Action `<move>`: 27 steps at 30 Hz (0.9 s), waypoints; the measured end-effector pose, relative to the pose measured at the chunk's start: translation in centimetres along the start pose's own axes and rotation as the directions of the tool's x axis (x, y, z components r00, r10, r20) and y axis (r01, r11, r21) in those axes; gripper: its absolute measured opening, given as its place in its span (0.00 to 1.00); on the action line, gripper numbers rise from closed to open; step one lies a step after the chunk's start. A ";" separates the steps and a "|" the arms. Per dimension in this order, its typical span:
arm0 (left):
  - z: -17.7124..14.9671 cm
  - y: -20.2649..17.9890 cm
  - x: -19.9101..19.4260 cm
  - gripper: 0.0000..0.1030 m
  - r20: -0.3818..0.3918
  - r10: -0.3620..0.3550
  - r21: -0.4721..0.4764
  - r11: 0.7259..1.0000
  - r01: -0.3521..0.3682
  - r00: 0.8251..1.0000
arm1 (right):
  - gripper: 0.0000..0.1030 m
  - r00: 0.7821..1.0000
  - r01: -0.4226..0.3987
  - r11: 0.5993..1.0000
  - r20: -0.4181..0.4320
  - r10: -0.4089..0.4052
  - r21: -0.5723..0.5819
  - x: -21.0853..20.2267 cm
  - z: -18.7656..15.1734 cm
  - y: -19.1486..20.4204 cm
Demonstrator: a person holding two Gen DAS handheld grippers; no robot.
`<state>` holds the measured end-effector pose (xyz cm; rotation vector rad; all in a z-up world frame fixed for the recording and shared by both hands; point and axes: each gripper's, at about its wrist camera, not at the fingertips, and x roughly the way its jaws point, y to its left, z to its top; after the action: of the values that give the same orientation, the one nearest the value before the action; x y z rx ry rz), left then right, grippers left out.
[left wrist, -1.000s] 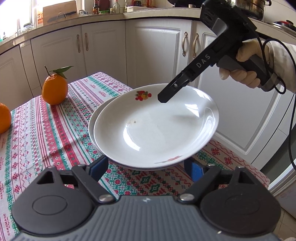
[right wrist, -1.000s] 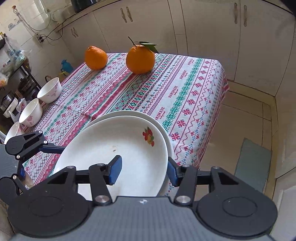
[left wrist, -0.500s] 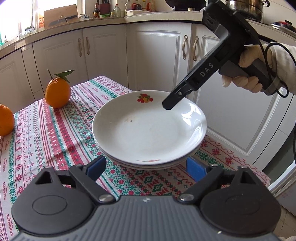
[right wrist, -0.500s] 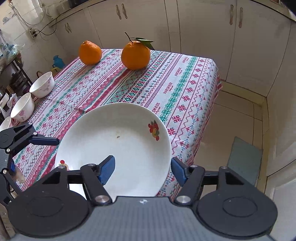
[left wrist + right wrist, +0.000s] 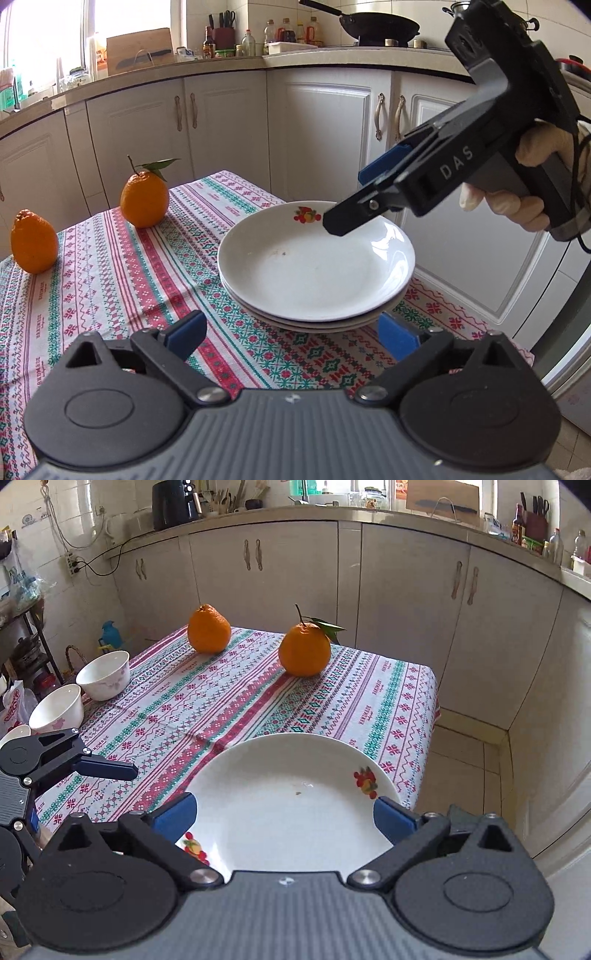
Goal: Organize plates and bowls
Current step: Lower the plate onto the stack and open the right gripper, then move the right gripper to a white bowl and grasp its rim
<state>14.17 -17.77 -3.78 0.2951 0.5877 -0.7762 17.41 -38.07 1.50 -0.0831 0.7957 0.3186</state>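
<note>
A stack of white plates [image 5: 314, 266] with small fruit prints rests near the table's corner on the patterned cloth [image 5: 110, 280]. My left gripper [image 5: 291, 338] sits just short of the stack's near rim, jaws opening, pads clear of the rim. My right gripper [image 5: 351, 201] hovers above the far right rim, held by a gloved hand [image 5: 517, 206], jaws opening with nothing in them. In the right wrist view the top plate [image 5: 295, 805] lies below and between the wide pads of my right gripper [image 5: 284, 818]. Three white bowls [image 5: 105, 679] line the table's left edge.
Two oranges [image 5: 144, 199] [image 5: 33, 243] stand on the far part of the cloth. White cabinets [image 5: 325, 122] wrap behind the table, and tiled floor [image 5: 469, 753] drops off past its edge. One finger of the left gripper [image 5: 107, 770] reaches in beside the bowls.
The tilted top plate has come down flat onto the stack. My right gripper let go of it, opened wide and drew back and up. My left jaws spread wider.
</note>
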 end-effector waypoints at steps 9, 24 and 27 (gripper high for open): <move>-1.8 2.2 -5.9 0.96 0.057 0.066 0.004 0.998 -0.066 0.996 | 1.00 0.993 0.097 0.993 0.073 -0.091 -0.072 -0.8 0.2 7.6; -8.5 8.1 -16.3 0.97 0.042 0.263 -0.062 0.964 -0.260 0.964 | 1.00 0.990 -0.030 0.981 0.131 0.056 -0.192 1.0 1.0 19.6; -9.8 9.1 -17.9 0.97 0.033 0.296 -0.066 0.954 -0.294 0.955 | 1.00 0.988 -0.070 0.975 0.120 0.097 -0.211 1.5 1.6 21.7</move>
<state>6.89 3.06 -0.63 0.3014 0.5114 -0.4739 12.74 -16.79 2.51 -0.2217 0.6361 0.4820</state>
